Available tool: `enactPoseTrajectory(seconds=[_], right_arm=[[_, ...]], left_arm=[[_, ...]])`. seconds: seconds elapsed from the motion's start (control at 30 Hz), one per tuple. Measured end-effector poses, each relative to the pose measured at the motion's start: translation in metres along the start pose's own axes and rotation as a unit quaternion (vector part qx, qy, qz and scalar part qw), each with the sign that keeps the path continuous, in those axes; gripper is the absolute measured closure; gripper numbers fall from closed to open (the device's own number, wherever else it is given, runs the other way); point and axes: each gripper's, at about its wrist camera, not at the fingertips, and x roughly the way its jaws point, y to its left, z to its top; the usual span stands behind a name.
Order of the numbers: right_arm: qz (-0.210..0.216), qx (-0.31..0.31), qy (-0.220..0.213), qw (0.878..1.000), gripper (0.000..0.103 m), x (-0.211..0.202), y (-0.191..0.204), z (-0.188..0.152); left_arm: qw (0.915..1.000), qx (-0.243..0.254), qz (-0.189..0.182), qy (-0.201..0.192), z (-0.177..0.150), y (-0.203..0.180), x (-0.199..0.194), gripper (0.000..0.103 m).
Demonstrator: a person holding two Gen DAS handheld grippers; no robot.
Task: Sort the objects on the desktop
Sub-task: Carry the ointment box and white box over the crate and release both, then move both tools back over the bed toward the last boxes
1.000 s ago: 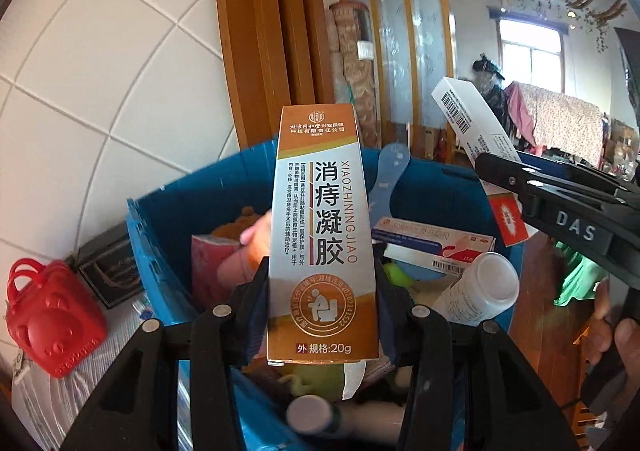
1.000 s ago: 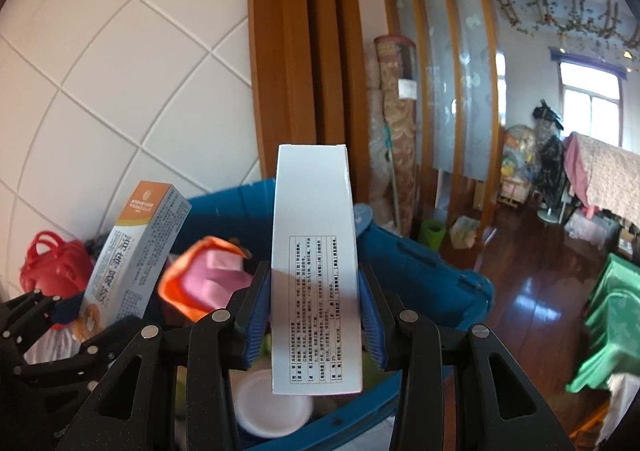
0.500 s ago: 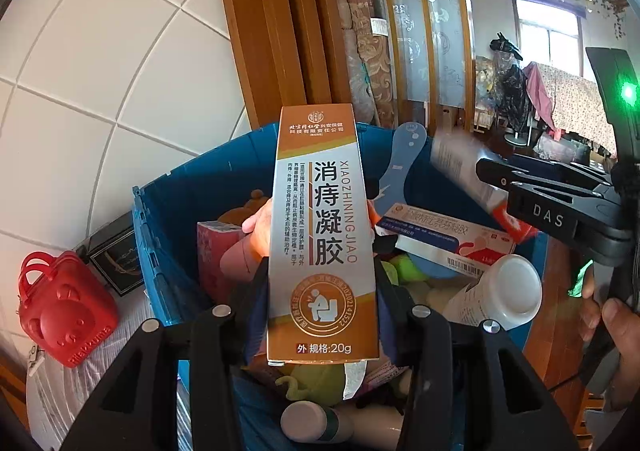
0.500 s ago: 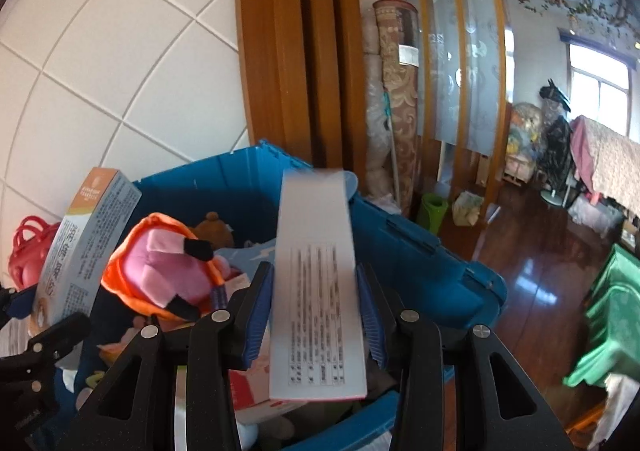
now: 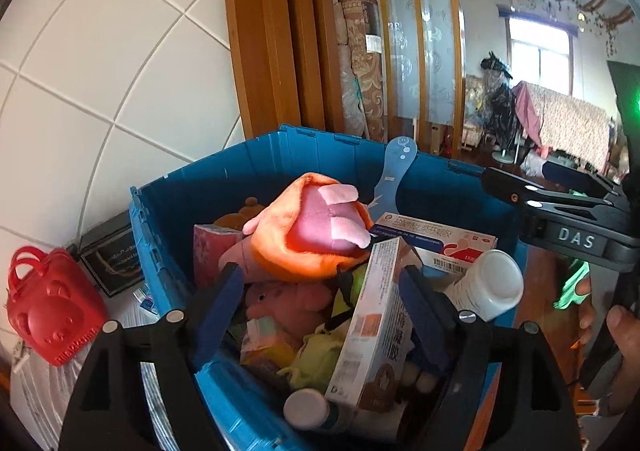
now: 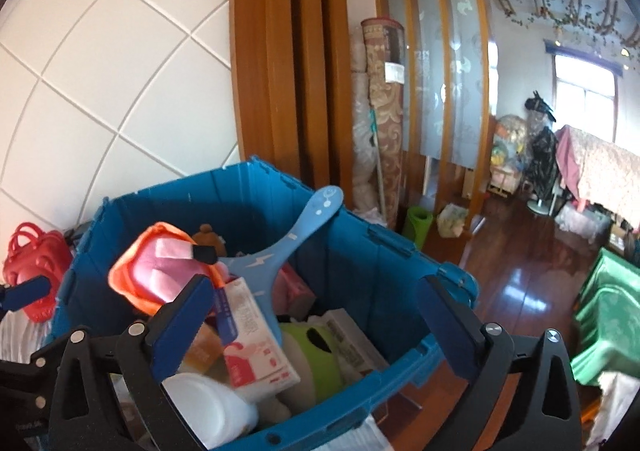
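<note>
Your left gripper (image 5: pixel 320 307): fingers (image 5: pixel 218 311) spread, just opened. The orange-and-white carton (image 5: pixel 372 327) between them is released; it lies tilted among the contents of the blue crate (image 5: pixel 180 211), near the inner face of the 3 o'clock finger; whether it touches that finger cannot be told.

Your right gripper (image 6: pixel 316 327): fingers (image 6: pixel 180 321) wide apart, just opened, holding nothing. The white box (image 6: pixel 352 339) lies in the crate beside a green plush (image 6: pixel 320 355).

Crate contents, outward: pink-and-orange plush (image 5: pixel 308 231) at 12 o'clock of the left fingers; white bottle (image 5: pixel 488 285) at 3 o'clock; blue paddle (image 6: pixel 292 247) leaning on the far wall.

Outside the crate, at 9 o'clock: red bear-shaped bag (image 5: pixel 48 311).
</note>
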Motion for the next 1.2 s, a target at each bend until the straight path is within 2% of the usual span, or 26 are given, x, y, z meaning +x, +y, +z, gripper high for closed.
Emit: enactPoseTrajectory(seconds=[0.17,0.37,0.7,0.8,0.97,1.03,1.1,1.17,1.2], right_arm=[[0.015,0.009,-0.026,1.000,0.000,-0.028,0.021,0.002],[0.049,-0.001,-0.058,0.997,0.000,-0.066,0.084,-0.002],[0.118,-0.009,-0.075,0.990,0.000,-0.095,0.255,-0.037],[0.142,-0.021,-0.053,0.988,0.000,-0.081,0.308,-0.055],[0.167,-0.057,0.050,0.983,0.000,-0.007,0.381,-0.094],[0.169,-0.069,0.081,0.980,0.009,0.025,0.402,-0.113],[0.168,-0.080,0.119,0.975,0.038,0.066,0.421,-0.134],[0.170,-0.077,0.157,0.970,0.046,0.103,0.432,-0.153],[0.173,-0.072,0.174,0.967,0.046,0.121,0.436,-0.162]], left_arm=[[0.9997,-0.016,0.010,-0.014,-0.013,0.034,-0.020,0.023],[0.9968,-0.045,0.066,0.000,-0.055,0.118,-0.038,0.023],[0.9825,-0.086,0.150,0.068,-0.158,0.311,-0.064,0.023],[0.9768,-0.089,0.173,0.088,-0.184,0.354,-0.059,0.023],[0.9675,-0.128,0.180,0.124,-0.221,0.411,-0.027,0.023],[0.9641,-0.136,0.183,0.136,-0.232,0.422,-0.015,0.023],[0.9593,-0.146,0.186,0.155,-0.245,0.438,0.005,0.023],[0.9554,-0.151,0.186,0.173,-0.254,0.448,0.025,0.023],[0.9542,-0.150,0.188,0.177,-0.257,0.450,0.032,0.023]])
